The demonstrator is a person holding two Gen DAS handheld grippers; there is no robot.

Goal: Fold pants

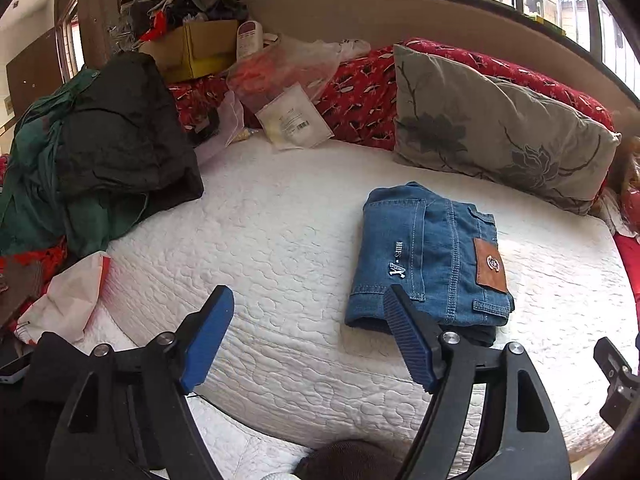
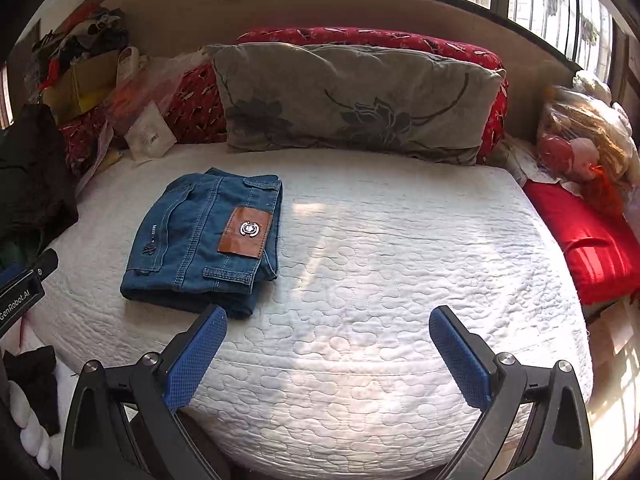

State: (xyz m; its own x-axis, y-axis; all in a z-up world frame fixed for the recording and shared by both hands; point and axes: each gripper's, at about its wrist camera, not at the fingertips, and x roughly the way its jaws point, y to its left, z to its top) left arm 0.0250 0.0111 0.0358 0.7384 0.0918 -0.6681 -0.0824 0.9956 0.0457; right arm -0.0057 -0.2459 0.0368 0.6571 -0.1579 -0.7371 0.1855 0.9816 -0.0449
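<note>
The jeans [image 2: 204,236] lie folded in a compact stack on the bed [image 2: 380,280], just ahead of the left gripper [image 1: 308,336] and ahead-left of the right gripper [image 2: 328,356]. Both sets of fingers are spread, holding nothing. Folding looks finished; only tidying or withdrawal seems left.

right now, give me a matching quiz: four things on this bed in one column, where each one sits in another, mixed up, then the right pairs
Things:
1. jeans
2. grey pillow
3. cardboard box
4. red cloth

Places:
A. far left corner, heaped with clothes
B. right edge of the mattress
C. folded flat on the mattress, leather patch up
D. leaning on the red flowered bedding under the window

Pairs: 1-C, 2-D, 3-A, 4-B
</note>
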